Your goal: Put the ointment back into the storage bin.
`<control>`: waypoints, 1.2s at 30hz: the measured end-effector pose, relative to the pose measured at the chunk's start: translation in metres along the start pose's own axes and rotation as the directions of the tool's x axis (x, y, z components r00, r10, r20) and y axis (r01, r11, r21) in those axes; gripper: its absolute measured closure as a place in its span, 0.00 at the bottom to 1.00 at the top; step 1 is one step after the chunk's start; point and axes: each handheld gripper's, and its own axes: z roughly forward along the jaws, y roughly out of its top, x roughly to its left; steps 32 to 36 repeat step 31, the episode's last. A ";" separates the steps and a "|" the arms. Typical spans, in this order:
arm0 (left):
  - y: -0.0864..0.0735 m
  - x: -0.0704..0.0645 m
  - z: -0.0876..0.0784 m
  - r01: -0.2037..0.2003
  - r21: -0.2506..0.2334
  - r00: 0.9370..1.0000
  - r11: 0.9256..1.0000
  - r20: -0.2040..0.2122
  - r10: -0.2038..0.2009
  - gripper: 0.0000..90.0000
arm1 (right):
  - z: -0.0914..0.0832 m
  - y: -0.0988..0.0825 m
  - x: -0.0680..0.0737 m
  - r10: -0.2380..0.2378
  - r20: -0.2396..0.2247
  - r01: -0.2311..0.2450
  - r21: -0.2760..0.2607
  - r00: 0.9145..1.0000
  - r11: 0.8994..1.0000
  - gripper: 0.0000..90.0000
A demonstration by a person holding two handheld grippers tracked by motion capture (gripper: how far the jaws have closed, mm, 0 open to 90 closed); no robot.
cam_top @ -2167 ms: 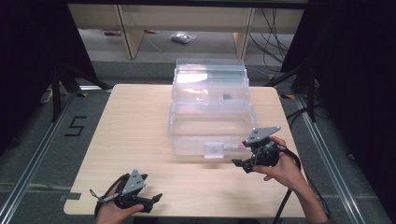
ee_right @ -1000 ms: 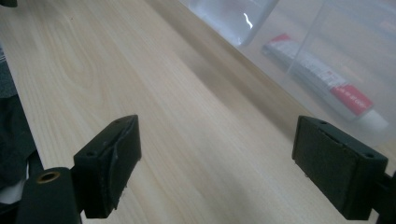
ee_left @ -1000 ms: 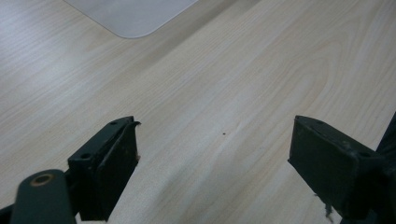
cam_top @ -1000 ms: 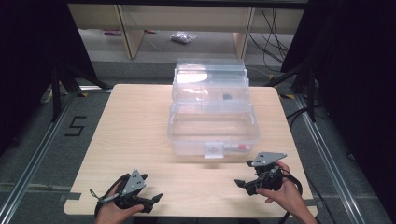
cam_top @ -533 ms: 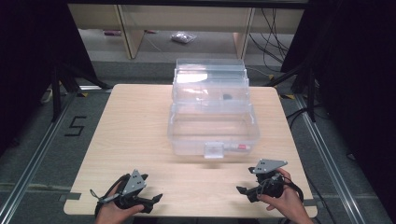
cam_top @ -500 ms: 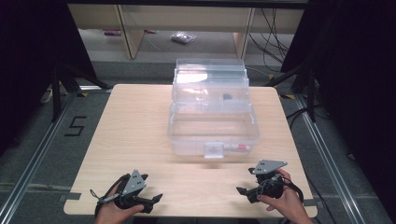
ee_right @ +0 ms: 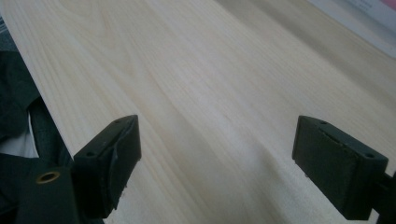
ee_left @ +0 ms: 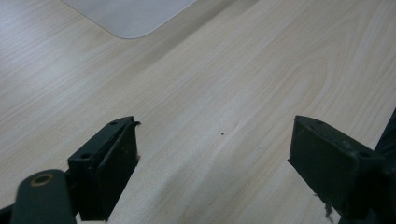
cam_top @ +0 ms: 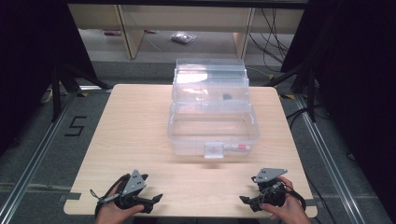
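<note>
Wood table (cam_top: 140, 121): pale, grained, rounded corners.
Left gripper (cam_top: 156, 199): black jaws wide, empty, at near edge (grey plate on top).
Right gripper (cam_top: 243, 200): jaws wide, empty, near edge.
Box (cam_top: 212, 123): clear plastic, rectangular, latched, mid-table beyond both.

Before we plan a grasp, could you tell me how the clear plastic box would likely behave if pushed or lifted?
The clear plastic box looks thin-walled and nearly empty, so probably light. Its broad flat base on the wooden table suggests it slides rather than tips. The smooth walls may be slippery, and they might flex under the jaws.
</note>
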 end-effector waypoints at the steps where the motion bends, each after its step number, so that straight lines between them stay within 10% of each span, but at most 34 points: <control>1: 0.000 0.000 0.000 0.000 0.000 1.000 1.000 0.000 0.000 0.17 | 0.000 0.000 0.000 0.000 0.000 0.000 0.000 1.000 1.000 0.18; 36: 0.000 -0.001 0.001 -0.001 -0.001 1.000 1.000 0.002 0.001 0.17 | -0.005 -0.010 0.002 -0.027 0.014 0.027 0.024 1.000 0.999 0.19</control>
